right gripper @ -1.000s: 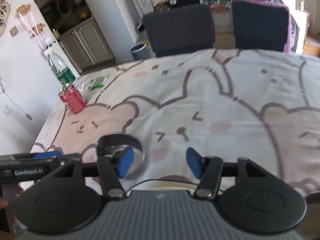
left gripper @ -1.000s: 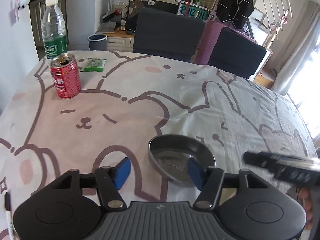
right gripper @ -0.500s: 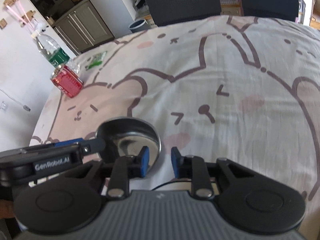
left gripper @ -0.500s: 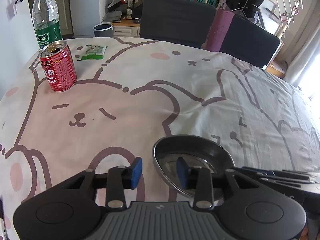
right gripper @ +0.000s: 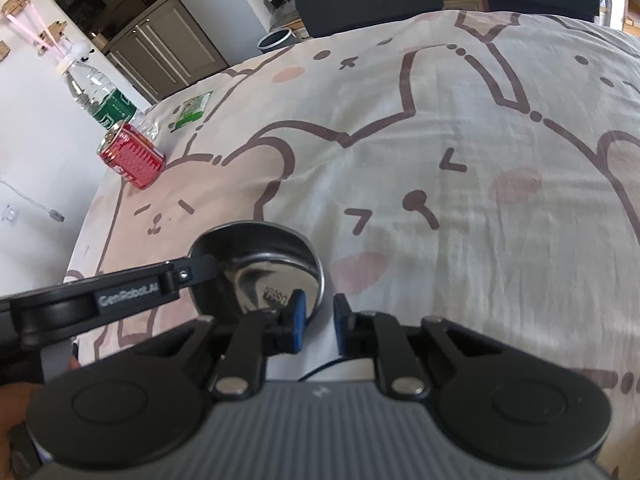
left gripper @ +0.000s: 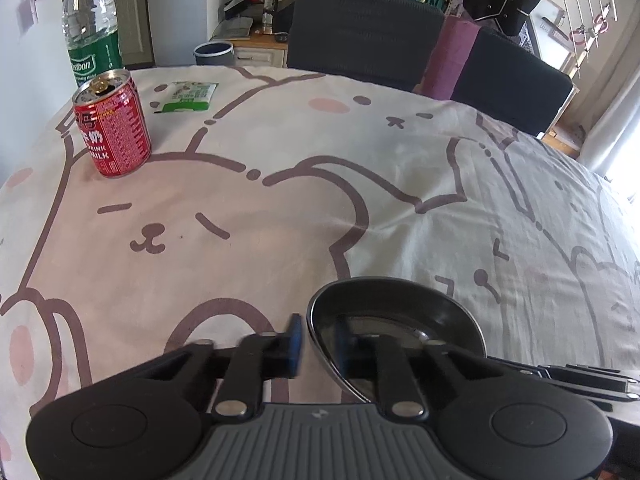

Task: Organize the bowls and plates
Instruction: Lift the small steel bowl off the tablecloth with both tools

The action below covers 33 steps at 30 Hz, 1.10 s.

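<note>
A shiny steel bowl [left gripper: 400, 312] [right gripper: 260, 252] stands upright on the bear-print tablecloth [left gripper: 280, 200], close in front of both grippers. My left gripper [left gripper: 319, 342] is shut on the bowl's left rim, one blue pad outside the wall and one inside. From the right wrist view, one of its black fingers [right gripper: 200, 266] reaches over that rim. My right gripper [right gripper: 320, 322] straddles the opposite rim and its jaws are closing. Its left pad is inside the bowl, while a strip of cloth still shows between the outer pad and the wall.
A red milk can [left gripper: 114, 132] [right gripper: 132, 156], a water bottle [left gripper: 94, 28] and a green packet [left gripper: 188, 96] sit at the table's far left. Two dark chairs [left gripper: 364, 36] stand behind the far edge. A bin [left gripper: 214, 52] is on the floor beyond.
Both grippers came down onto the bowl from either side. Their jaws went from wide apart to narrow, and the left one closed over the rim.
</note>
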Motion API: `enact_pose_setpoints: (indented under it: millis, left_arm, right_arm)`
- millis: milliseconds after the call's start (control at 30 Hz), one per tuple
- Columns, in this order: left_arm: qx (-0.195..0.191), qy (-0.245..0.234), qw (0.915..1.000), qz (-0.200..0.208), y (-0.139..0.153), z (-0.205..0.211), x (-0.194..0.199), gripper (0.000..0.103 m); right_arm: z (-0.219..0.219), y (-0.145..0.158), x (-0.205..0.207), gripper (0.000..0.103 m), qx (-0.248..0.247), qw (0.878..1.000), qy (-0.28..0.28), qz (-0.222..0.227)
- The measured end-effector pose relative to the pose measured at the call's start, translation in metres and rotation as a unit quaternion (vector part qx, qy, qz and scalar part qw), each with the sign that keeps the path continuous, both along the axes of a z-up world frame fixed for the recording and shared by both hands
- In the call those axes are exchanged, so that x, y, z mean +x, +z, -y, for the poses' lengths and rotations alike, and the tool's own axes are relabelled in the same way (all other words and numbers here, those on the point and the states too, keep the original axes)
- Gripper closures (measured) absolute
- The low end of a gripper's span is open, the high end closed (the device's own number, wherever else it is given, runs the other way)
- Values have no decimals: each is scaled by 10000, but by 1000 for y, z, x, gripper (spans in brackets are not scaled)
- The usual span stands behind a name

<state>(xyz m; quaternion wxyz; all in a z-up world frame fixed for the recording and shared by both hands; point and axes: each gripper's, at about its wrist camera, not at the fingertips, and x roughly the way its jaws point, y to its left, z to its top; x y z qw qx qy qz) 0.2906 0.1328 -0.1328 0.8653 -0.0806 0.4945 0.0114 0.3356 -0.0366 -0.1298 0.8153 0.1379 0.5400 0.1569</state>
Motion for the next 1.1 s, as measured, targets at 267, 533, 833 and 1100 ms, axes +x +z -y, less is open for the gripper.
enact_pose_setpoints:
  millis: [267, 533, 833, 1100]
  left_arm:
    - [-123, -37, 9997, 192, 11, -1, -5, 93]
    - [-387, -169, 9979, 499, 38, 5, -26, 92]
    - [-935, -189, 9925, 763, 67, 19, -52, 92]
    - [-1470, -398, 9823, 1094, 93, 47, -77, 92]
  right_arm:
    - [-1, 5, -1, 92, -24, 9998, 106, 163]
    - [20, 28, -8, 95, 112, 9988, -54, 470]
    - [46, 67, -33, 96, 213, 9941, -224, 1040]
    - [98, 94, -66, 96, 492, 9882, -551, 1339]
